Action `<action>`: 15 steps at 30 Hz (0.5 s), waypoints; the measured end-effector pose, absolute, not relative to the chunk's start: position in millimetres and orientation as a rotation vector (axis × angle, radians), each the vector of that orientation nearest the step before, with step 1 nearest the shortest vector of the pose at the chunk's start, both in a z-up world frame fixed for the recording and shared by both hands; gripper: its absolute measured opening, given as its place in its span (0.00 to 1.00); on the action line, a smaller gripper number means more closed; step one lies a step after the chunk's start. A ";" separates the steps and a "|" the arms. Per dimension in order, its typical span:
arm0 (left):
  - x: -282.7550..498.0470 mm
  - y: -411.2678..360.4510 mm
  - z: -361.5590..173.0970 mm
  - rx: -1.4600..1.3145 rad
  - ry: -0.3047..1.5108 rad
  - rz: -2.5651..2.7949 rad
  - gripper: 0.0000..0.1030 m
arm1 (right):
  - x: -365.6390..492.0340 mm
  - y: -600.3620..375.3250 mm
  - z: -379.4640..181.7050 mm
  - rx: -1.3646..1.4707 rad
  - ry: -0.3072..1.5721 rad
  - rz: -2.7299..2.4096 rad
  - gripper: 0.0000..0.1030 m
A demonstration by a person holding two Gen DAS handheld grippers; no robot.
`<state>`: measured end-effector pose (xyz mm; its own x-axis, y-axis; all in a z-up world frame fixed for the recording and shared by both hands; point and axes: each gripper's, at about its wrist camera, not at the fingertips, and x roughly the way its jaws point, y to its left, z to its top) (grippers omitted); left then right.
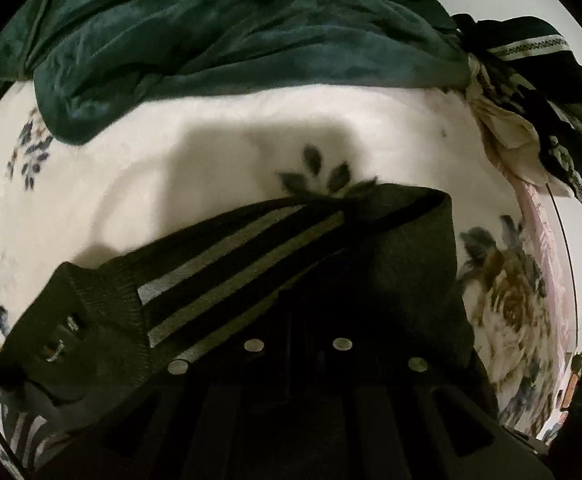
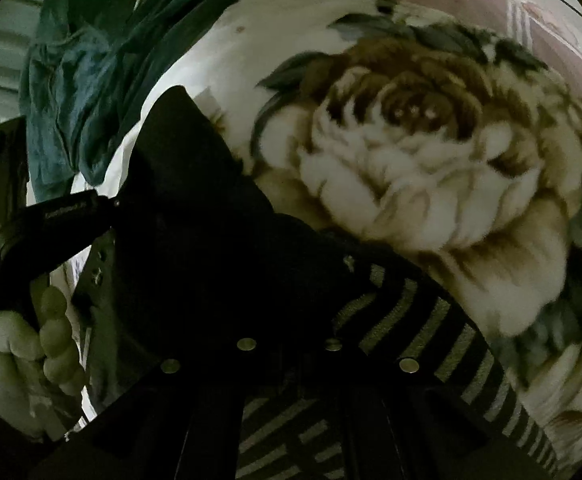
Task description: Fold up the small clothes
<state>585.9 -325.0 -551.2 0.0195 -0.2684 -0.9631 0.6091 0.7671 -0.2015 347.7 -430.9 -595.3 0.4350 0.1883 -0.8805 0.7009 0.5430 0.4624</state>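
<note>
A black sock with grey stripes (image 1: 227, 268) lies across my left gripper (image 1: 299, 320), draped over its fingers above a white floral blanket (image 1: 211, 152). The left jaws are hidden under the sock, apparently pinching it. In the right wrist view the same striped sock (image 2: 423, 320) covers my right gripper (image 2: 291, 320), whose fingers are dark and buried in the cloth. The left gripper body (image 2: 51, 220) and the gloved hand (image 2: 11, 360) holding it show at the left.
A crumpled dark green garment (image 1: 231, 40) lies at the far side of the blanket, also in the right wrist view (image 2: 91, 80). A black and white patterned cloth (image 1: 539, 100) sits at the far right. A large brown rose print (image 2: 431, 152) marks the blanket.
</note>
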 end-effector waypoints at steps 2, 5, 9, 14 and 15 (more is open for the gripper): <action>583.9 -320.1 -545.1 0.284 1.394 -0.672 0.07 | 351.3 -435.2 -593.7 0.997 1.125 -0.385 0.05; 571.4 -306.8 -517.8 0.258 1.315 -0.658 0.12 | 360.1 -436.9 -581.5 0.932 1.181 -0.383 0.22; 550.2 -251.3 -481.5 0.189 1.221 -0.553 0.98 | 371.8 -423.5 -542.3 0.630 1.228 -0.456 0.73; 515.0 -173.0 -463.4 0.167 1.179 -0.395 0.98 | 399.1 -390.0 -510.7 0.364 1.251 -0.435 1.00; 508.0 -155.8 -461.4 0.163 1.177 -0.348 0.99 | 405.9 -384.4 -507.1 0.345 1.251 -0.425 1.00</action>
